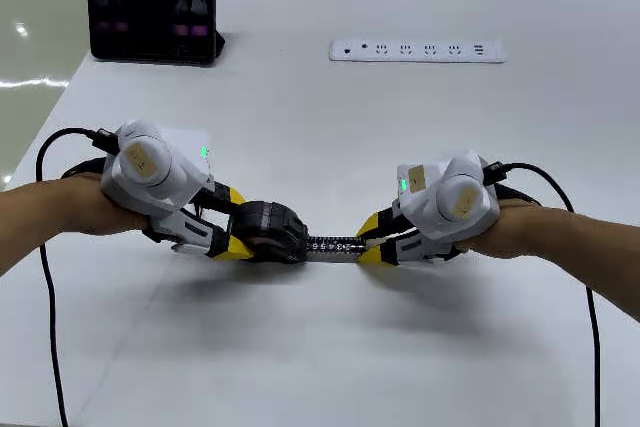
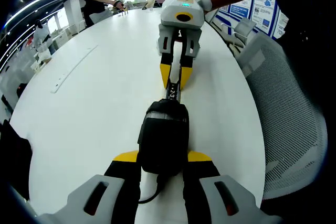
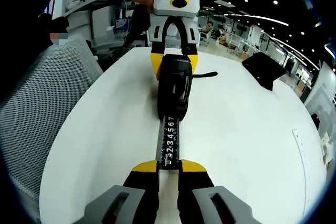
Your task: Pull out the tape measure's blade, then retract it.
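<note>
Black tape measure (image 1: 270, 231); dark blade (image 1: 335, 245), white numerals; left gripper (image 1: 240, 222), right gripper (image 1: 372, 239) white-grey, yellow-tipped; white table (image 1: 320, 347).

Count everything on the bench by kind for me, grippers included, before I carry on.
1 tape measure
2 grippers: left gripper, right gripper
1 tablet
1 power strip
Total: 5

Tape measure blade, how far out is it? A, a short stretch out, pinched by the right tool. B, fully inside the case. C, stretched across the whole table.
A: a short numbered length of blade runs from the black case to the right tool, which is shut on its end.
</note>
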Tool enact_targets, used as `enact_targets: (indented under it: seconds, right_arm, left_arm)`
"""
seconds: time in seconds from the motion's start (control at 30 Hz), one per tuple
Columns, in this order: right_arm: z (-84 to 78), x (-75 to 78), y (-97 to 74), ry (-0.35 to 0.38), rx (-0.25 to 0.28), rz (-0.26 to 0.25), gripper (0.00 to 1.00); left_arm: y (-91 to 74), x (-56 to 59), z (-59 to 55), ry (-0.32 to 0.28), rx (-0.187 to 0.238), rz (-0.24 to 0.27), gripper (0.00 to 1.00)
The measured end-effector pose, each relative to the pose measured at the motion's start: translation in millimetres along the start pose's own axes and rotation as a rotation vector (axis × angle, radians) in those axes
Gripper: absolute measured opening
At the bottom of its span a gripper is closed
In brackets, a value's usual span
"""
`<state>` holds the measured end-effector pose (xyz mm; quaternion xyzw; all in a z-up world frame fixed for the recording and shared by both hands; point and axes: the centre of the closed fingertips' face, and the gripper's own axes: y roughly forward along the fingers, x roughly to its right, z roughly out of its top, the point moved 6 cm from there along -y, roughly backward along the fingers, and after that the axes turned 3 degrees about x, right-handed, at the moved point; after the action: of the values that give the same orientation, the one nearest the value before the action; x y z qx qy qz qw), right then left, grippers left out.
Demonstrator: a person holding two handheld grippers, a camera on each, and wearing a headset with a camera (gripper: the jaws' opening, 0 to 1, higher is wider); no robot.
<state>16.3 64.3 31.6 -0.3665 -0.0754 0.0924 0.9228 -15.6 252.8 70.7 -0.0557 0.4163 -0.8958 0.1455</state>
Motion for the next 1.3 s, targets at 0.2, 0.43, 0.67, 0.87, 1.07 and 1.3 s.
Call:
enact_targets:
  seconds: [0.2,0.43,0.67,0.87,1.07,1.3]
  right_arm:
    - [-4.6,-0.1,-4.1,0.006,-0.003,-0.002,0.09]
    - [-11.2,0.3,-10.5,0.007,-0.01,-0.004,0.09]
    - [-17.4,-0.8,-18.4,0.007,-0.02,-0.007,0.09]
    - [-24.7,-1.2,-25.5,0.011,-0.028,-0.009,0.09]
    - [-29.5,-1.7,-29.9,0.014,-0.034,-0.01,0.09]
    - [-36.4,-2.9,-38.1,0.019,-0.044,-0.013,0.09]
  left_arm:
    - [0.0,-0.8,-0.3,-0.001,0.0,-0.001,0.25]
    - [0.2,-1.0,-0.8,-0.002,0.001,-0.001,0.25]
    - [1.2,-1.3,-0.9,-0.002,-0.001,-0.001,0.25]
    - [1.5,-1.6,-0.7,-0.001,-0.001,-0.002,0.25]
    - [1.4,-1.2,0.0,0.0,-0.002,-0.002,0.25]
    - [1.5,-1.3,0.8,-0.002,-0.003,-0.005,0.25]
